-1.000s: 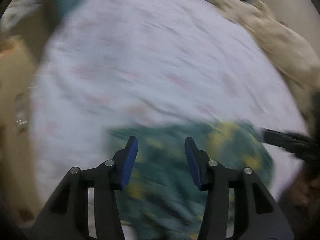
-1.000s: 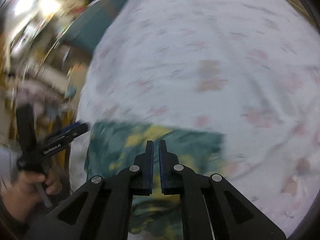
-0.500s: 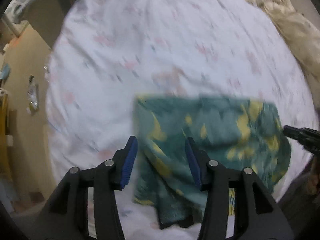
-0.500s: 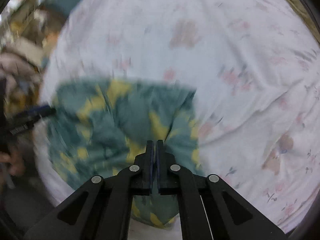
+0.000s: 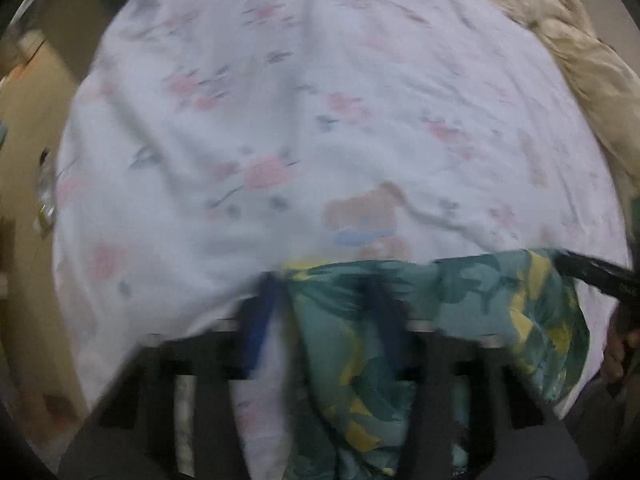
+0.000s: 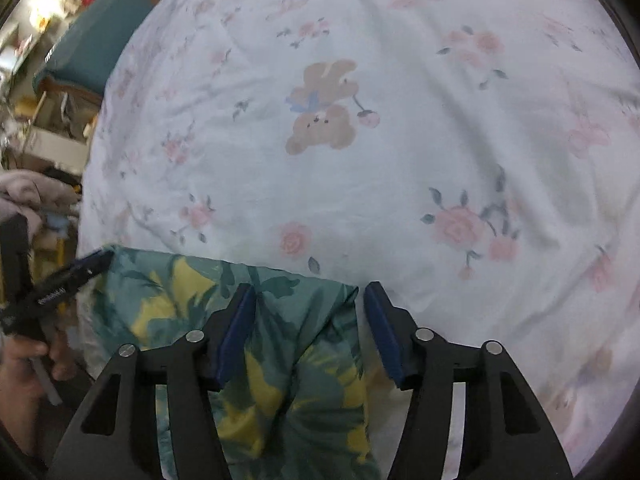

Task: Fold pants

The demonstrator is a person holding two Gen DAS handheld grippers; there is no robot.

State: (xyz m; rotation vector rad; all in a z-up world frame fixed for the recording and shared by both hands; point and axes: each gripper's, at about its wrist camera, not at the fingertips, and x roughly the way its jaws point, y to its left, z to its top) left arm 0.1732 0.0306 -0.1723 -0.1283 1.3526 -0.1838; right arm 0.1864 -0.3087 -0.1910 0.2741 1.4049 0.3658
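Observation:
The teal pants with yellow print lie folded at the near edge of the bed. My right gripper is open, its blue pads on either side of the fold's right corner, holding nothing. My left gripper is blurred but open, over the left end of the pants. The left gripper's tip shows in the right wrist view at the pants' left corner, and the right gripper's tip shows in the left wrist view at the right corner.
A white bedsheet with pink flowers and a bear print covers the bed. A beige blanket lies at the far right. A teal chair and clutter stand left of the bed.
My right gripper has opened and let go of the pants. The pants now lie flat at the near edge. Both grippers have dropped low over them.

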